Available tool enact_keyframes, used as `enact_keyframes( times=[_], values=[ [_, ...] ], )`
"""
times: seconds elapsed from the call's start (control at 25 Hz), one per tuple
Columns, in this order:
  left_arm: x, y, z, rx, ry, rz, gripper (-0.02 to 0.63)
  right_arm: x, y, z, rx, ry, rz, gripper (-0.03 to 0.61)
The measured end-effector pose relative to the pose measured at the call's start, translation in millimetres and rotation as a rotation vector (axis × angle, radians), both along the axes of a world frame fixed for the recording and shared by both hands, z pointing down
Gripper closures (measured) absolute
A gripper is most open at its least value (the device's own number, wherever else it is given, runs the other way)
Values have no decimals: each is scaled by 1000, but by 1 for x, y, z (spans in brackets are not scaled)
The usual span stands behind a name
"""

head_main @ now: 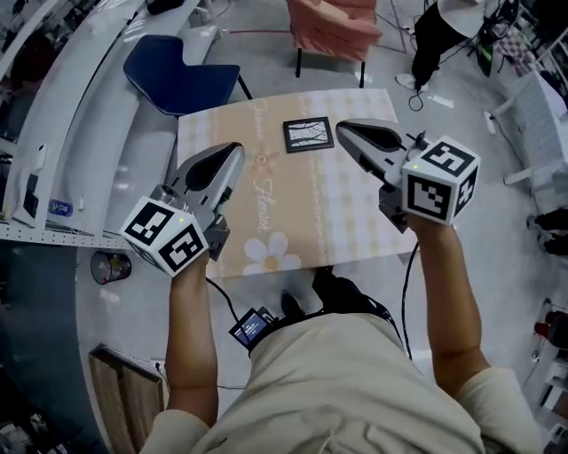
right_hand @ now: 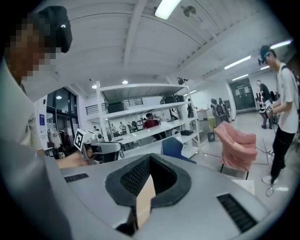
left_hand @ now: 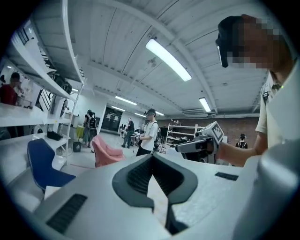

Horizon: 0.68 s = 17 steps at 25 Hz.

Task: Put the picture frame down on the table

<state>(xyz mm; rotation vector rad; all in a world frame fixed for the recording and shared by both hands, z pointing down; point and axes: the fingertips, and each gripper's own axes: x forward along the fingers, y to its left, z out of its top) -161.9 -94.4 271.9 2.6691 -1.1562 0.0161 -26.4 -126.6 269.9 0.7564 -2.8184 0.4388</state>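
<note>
Head view, items on record. Frame (head_main: 309,135): dark, near square, a touch wider than deep, lying flat on the table (head_main: 355,222) toward its far edge, the wider side running across our view. Left gripper (head_main: 234,152): held above the near left part of the table, pointing up-view and a little right. The frame sits ahead of its tip and to the right, apart from it. Right gripper (head_main: 343,128): held above the right side, pointing up-view and left. Its tip appears just beside the frame's right edge in this view, though we judge that it hangs above the table and touches nothing. Nearer hand: the right. Fingers, left gripper view: pads pressed together at the tip, nothing between them, only a pale sliver showing below the join. Fingers, right gripper view: same entry, closed tight and empty. Neither gripper view shows the frame; both look out level across the room, past a blue chair (head_main: 177,75) and a pink chair (head_main: 333,27). Task status, our judgement: the frame is down and free of both grippers, so no placing move is left. Any further reach would best start from the right, fingers opened first.
</note>
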Motion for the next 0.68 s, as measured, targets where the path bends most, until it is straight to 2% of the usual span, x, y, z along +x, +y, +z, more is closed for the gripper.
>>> enact_keyframes(
  times=[0.16, 0.24, 0.48, 0.68],
  values=[
    [-11, 59, -50, 105, 11, 15, 607, 11, 47, -49, 93, -19, 1, 575],
    [-15, 87, -67, 132, 22, 23, 607, 16, 72, -63, 120, -17, 4, 575],
    [-17, 152, -84, 174, 36, 34, 607, 38, 130, -80, 162, -1, 38, 575],
    [-11, 197, -86, 168, 65, 45, 607, 60, 175, -89, 163, -15, 79, 575]
  ],
)
